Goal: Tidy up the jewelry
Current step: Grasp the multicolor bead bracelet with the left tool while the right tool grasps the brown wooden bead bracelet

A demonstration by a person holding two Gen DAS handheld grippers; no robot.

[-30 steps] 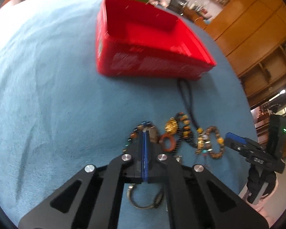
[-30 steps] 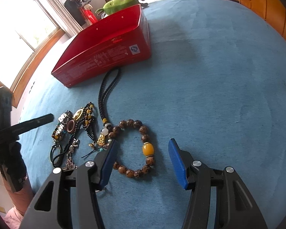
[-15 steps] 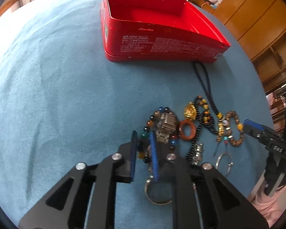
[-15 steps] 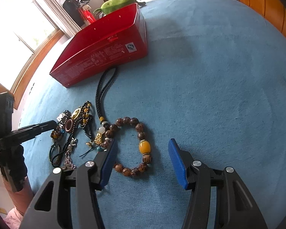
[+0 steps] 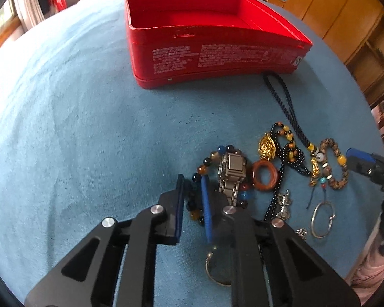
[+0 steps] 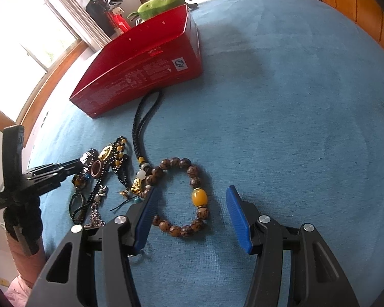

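Nearest in the left wrist view, we see the left gripper (image 5: 193, 179) angled down at the blue cloth (image 5: 76, 128). Its jaws are almost together, and the pads look pinched on the near-left arc of the multicolour bead bracelet (image 5: 207, 161), which lies flat on the cloth. The clamped strand runs roughly 6 to 12 between the pads, and the rest of the loop curls off toward 1 o'clock. We judge this is the grasp before the carry. The snag is that the metal watch (image 5: 234, 165) lies across that loop at 1 o'clock, touching the beads, so a lift may drag it along. A red-brown ring (image 5: 265, 176) sits just beside the watch at 2 o'clock. Past it is a gold pendant (image 5: 267, 145) tangled with black beads, and a silver hoop (image 5: 322, 220) lies at 3 o'clock. The right gripper (image 6: 192, 189) has its jaws well apart, holds nothing and hovers over the wooden bracelet (image 6: 181, 163), so the left hand owns this piece. Further out, a black cord (image 5: 281, 94) runs from the pile up to the foot of the box at 1 o'clock. Farthest is the red box (image 5: 217, 56), open-topped with nothing visible inside, at 12 o'clock from the left jaws with its long side facing us. The cloth between them is bare, so the straight path is free. A green plush (image 6: 161, 2) sits behind the box.
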